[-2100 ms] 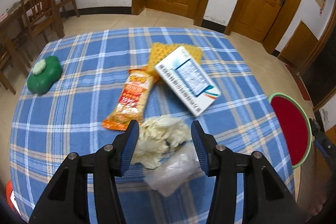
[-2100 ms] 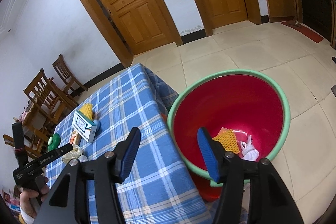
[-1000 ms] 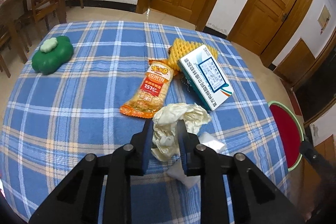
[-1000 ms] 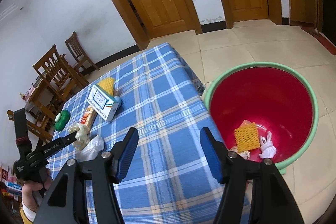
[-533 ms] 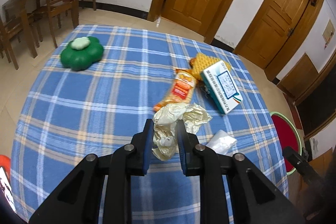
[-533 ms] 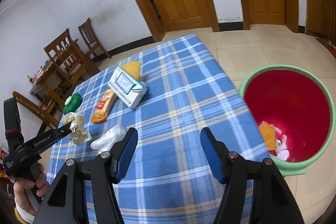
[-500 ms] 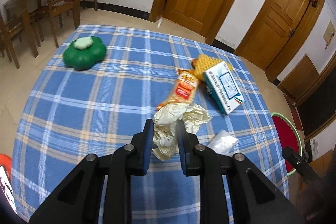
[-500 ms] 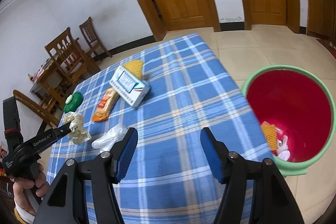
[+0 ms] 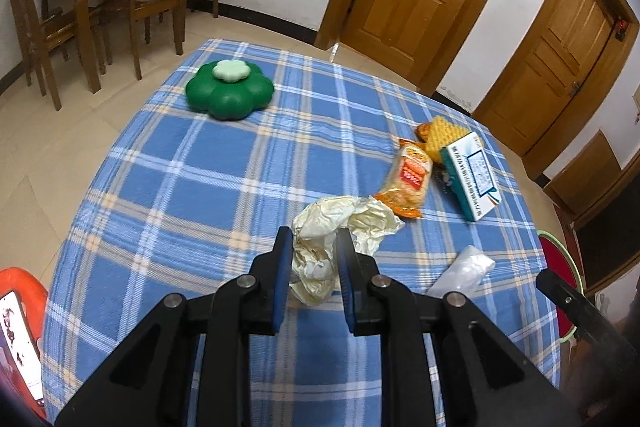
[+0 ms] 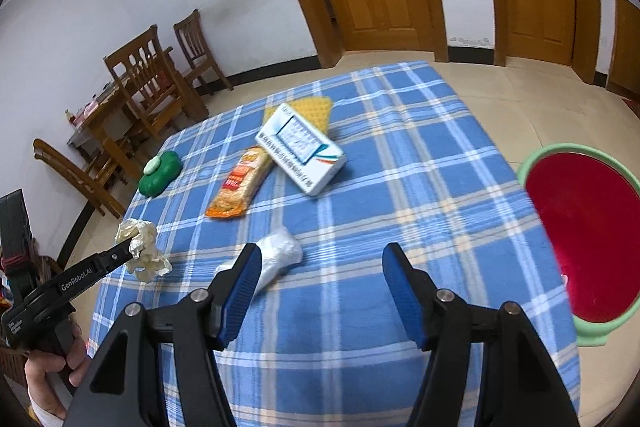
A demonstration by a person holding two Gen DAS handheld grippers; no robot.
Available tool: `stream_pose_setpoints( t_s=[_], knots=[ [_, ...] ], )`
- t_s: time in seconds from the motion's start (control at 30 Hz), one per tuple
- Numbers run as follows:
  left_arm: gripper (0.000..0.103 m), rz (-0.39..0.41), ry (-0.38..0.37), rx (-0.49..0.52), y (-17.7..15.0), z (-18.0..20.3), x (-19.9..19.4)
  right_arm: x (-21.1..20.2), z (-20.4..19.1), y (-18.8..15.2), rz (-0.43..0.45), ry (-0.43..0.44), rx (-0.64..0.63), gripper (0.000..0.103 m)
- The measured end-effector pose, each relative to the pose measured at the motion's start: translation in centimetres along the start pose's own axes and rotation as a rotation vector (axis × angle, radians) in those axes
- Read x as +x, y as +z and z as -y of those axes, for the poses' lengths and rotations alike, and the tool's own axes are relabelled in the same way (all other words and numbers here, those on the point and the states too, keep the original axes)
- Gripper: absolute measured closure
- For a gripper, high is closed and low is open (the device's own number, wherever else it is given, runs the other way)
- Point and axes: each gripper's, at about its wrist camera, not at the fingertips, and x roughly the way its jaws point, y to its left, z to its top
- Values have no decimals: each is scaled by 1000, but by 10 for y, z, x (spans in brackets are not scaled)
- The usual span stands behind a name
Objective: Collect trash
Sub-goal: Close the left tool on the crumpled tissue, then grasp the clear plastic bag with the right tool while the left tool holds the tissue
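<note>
Left hand-held gripper [image 9: 311, 269] is clamped on the crumpled paper wad [image 9: 340, 227], lifted off the bench [image 9: 192, 195]. It's only pinched by one fold, so it could slip out mid-carry. Right hand-held gripper [image 10: 320, 277] hangs open and empty just past the clear plastic scrap [image 10: 276, 253]. Red bin [image 10: 580, 231] sits off the bench's right edge, probably an open path.

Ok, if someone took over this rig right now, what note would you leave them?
Left hand-held gripper: shut on the crumpled paper, lifted off the table.
Right hand-held gripper: open, empty, above the clear plastic bag.
On the table: snack packet, box, yellow foam net under the box.
Red bin stands past the table's right edge.
Left to do: bin the paper, then the other trash.
</note>
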Motion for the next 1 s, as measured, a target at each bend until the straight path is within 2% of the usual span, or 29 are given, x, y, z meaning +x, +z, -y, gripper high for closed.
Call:
stream_pose_setpoints(
  t_s=[0.4,0.8,1.0],
  knots=[
    [82,-4,22,-55,-9,-23,3,42,-39,-8,-81,22,-63,37],
    [82,-13,12,-84,-13,-33,8,64,-51,-15,-119,0,-77,36],
    [82,-13,11,-86,-14,-34,8,65,-52,-17,-109,-9,-92,50]
  ],
)
